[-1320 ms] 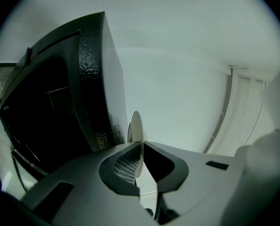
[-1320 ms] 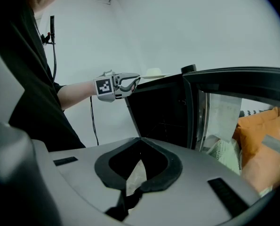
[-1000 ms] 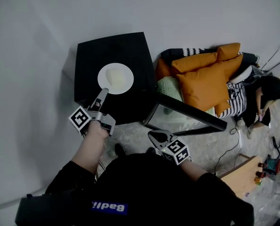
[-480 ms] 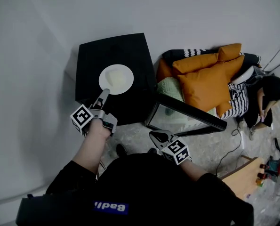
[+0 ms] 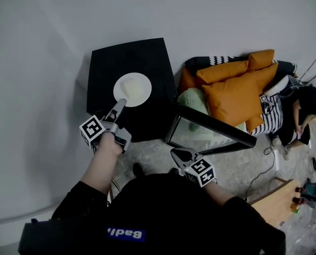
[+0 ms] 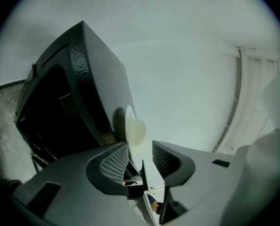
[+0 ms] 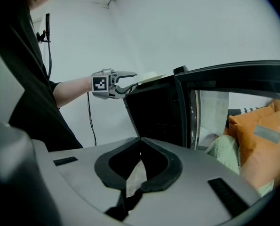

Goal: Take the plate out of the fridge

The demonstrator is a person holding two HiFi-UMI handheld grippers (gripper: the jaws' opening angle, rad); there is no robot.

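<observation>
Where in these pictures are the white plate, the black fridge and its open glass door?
round white plate (image 5: 145,93): head view, bare right side of its rim.
black box-shaped fridge (image 5: 139,54): head view, bare part of its top.
open glass-paned fridge door (image 5: 200,136): head view, middle of the glass pane.

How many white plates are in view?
1. The round white plate lies on top of the black fridge, its near rim between the left gripper's opening jaws. More may be hidden inside the dark fridge.

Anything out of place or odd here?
Nothing spilled or damaged. The fridge door hangs wide open; the plate lies flat on top of the fridge, its rim between the opening jaws of the left gripper.
</observation>
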